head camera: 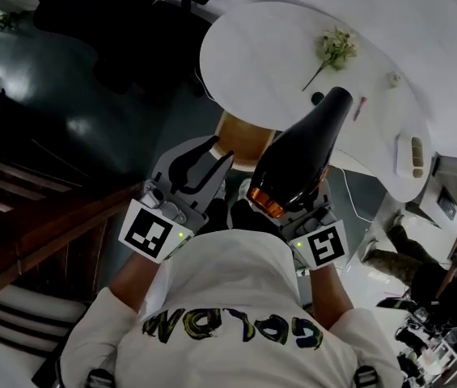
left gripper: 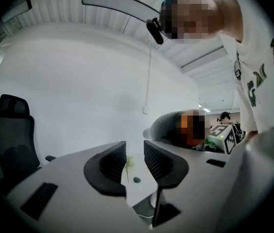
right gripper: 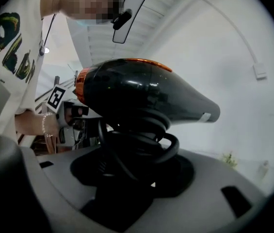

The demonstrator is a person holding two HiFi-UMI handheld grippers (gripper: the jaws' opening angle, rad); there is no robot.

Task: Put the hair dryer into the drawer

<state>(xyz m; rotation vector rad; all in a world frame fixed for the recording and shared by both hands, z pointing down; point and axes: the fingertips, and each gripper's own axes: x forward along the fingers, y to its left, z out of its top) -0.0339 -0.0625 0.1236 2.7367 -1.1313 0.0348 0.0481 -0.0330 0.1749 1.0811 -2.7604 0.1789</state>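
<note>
The hair dryer point(head camera: 305, 148) is black with an orange ring at its rear end; it points up and away over the table edge. My right gripper point(right gripper: 137, 161) is shut on its handle, where the black cord point(right gripper: 168, 144) is coiled. The dryer's body point(right gripper: 146, 93) fills the right gripper view. My left gripper point(head camera: 210, 156) stands beside it on the left, open, with nothing between its fingers. In the left gripper view the left gripper point(left gripper: 134, 161) shows a clear gap with the table behind. I see no drawer for certain.
A round white table point(head camera: 252, 47) lies ahead with a green sprig point(head camera: 335, 48) and a white rack-like item point(head camera: 412, 156) on it. A dark wooden piece of furniture point(head camera: 42, 225) stands at the left. A black office chair point(left gripper: 10, 135) is beyond the table.
</note>
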